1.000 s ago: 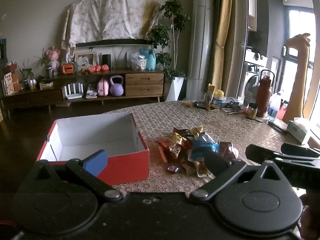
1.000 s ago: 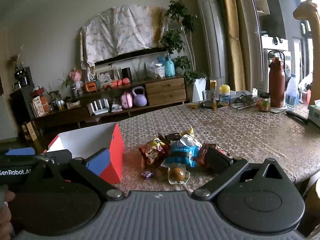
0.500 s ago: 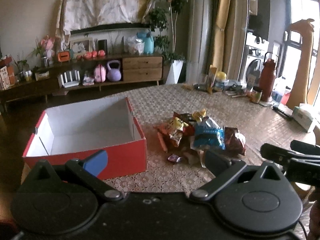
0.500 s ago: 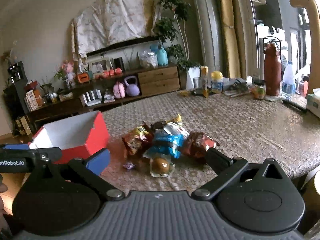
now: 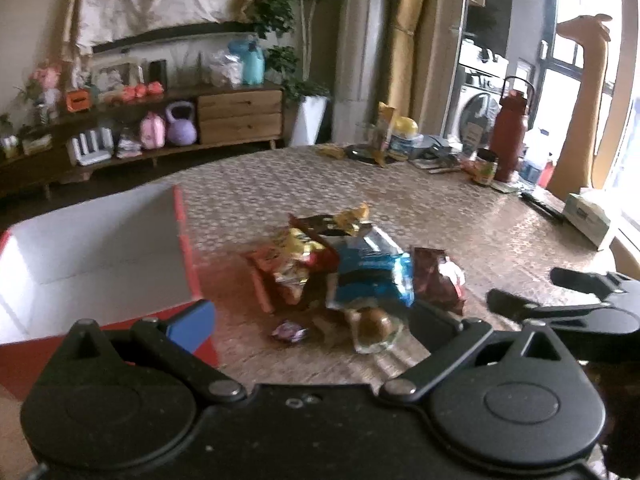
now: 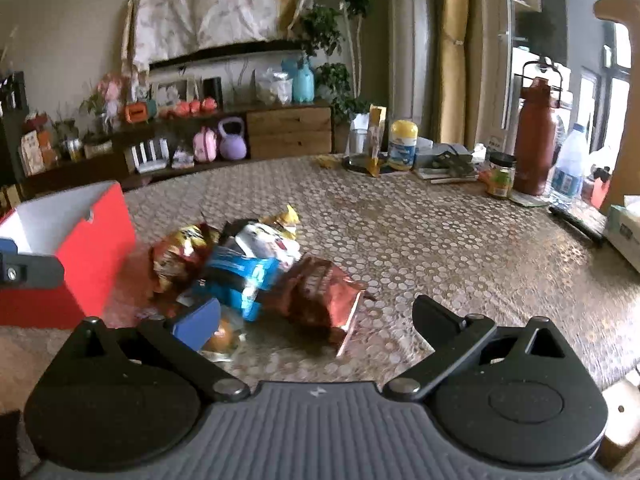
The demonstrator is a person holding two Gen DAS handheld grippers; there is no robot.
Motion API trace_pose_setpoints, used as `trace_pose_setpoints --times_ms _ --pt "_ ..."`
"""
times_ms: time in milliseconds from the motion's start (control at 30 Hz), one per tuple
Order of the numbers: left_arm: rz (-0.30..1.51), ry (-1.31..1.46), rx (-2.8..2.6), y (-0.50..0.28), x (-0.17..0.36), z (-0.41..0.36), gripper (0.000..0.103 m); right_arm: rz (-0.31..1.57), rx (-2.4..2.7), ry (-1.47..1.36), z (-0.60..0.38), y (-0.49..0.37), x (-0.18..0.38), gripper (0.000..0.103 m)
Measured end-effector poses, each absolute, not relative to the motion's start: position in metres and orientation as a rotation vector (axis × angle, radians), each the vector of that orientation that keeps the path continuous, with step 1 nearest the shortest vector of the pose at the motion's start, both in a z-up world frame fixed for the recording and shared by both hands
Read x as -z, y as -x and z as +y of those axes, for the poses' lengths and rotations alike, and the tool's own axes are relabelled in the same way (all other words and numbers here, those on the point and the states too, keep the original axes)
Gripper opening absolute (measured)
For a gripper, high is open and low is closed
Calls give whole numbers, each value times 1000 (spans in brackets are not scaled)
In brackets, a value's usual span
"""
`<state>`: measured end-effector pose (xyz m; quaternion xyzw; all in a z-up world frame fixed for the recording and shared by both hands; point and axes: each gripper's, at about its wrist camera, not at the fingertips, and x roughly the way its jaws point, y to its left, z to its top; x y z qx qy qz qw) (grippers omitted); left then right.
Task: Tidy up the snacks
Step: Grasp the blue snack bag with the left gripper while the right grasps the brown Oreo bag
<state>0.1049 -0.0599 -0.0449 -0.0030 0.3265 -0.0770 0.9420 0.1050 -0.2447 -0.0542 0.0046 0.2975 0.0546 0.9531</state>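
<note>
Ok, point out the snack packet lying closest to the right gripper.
The dark red-brown packet, on the pile's right edge, just ahead of the open right gripper; the others lie further left.

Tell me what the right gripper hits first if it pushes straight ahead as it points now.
Probably the dark red snack bag, lying between the open fingers of the right gripper at the near edge of the snack pile. Depth is uncertain.

box [image 5: 188, 240]: matt red card outside, plain white inside
packets [image 6: 248, 276]: glossy crinkled foil and plastic film
table [image 6: 440, 240]: shiny patterned cover, dotted texture
cabinet [image 6: 288, 132]: wood, dull brown
flask [image 6: 534, 136]: smooth matt red
grippers: matt black plastic
</note>
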Motion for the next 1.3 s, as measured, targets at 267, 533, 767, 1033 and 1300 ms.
trace_pose_setpoints --times_ms 267,533,767,1033,1300 --pt "737 23 161 -155 55 -89 103 658 -201 78 -256 -147 86 102" --pt "796 -6 190 -192 71 -119 103 671 -230 101 -262 -171 105 101" --pt "846 -95 233 -217 95 -139 96 684 -297 170 -257 -189 112 97" --pt "894 -112 226 -236 116 -147 90 696 -334 250 -248 -209 124 95" --pt "917 -135 232 -246 126 -155 74 703 -314 245 -248 -209 129 67"
